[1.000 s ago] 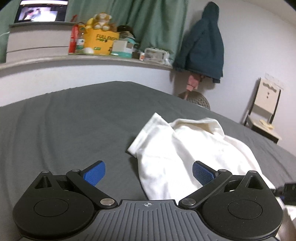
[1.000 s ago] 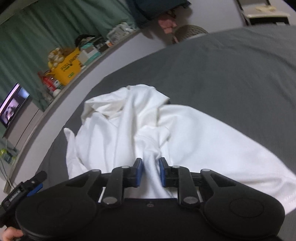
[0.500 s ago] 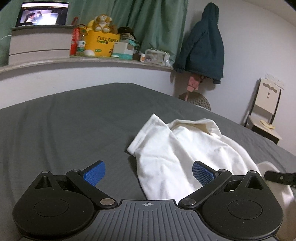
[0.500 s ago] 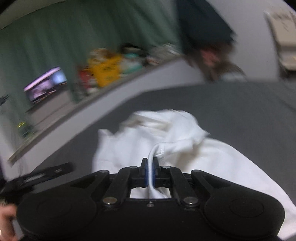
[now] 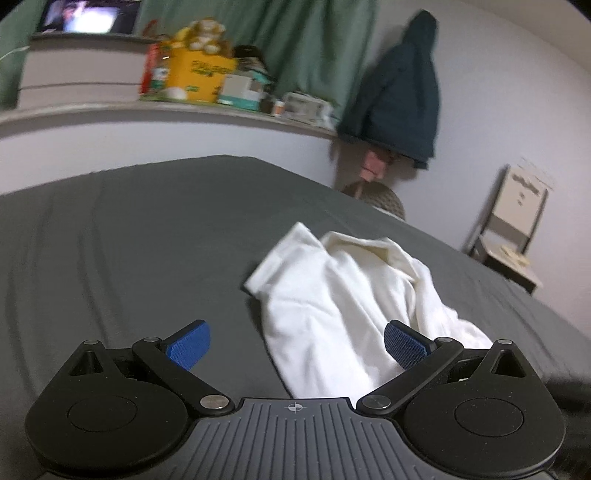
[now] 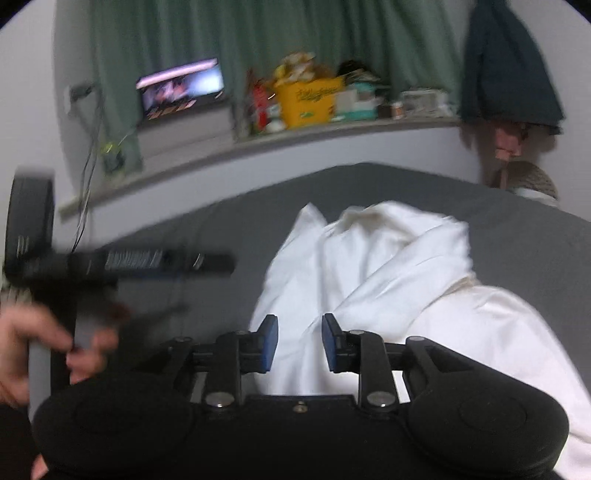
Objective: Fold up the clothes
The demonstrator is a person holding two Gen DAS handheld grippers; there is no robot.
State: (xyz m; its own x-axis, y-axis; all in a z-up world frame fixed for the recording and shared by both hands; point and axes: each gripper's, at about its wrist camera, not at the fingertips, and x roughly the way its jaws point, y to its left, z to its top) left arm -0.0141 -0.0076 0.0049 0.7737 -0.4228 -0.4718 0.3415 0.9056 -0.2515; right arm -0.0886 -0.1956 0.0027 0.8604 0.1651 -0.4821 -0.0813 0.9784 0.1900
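A crumpled white garment (image 5: 343, 295) lies on the dark grey bed sheet (image 5: 147, 240). My left gripper (image 5: 297, 347) hovers open and wide over the garment's near edge, its blue pads (image 5: 188, 349) clear of the cloth. In the right wrist view the garment (image 6: 369, 277) is bunched into folds. My right gripper (image 6: 299, 343) is over its near part with jaws opening. A fold of cloth shows in the gap, but the pads (image 6: 269, 343) do not press it. The left gripper (image 6: 207, 262), blurred, shows at the left in a person's hand (image 6: 44, 343).
A ledge (image 5: 221, 110) behind the bed carries a yellow box (image 5: 195, 77), small packages and a lit screen (image 5: 88, 16). A green curtain (image 5: 314, 44) and a dark jacket (image 5: 399, 96) hang behind. A woven stool (image 5: 384, 199) and a pale chair (image 5: 517, 221) stand beyond the bed.
My right gripper shut on a fold of the white garment, rose and rolled level, and now its jaws have parted off the fold. The left gripper has stayed nearly in place, still open.
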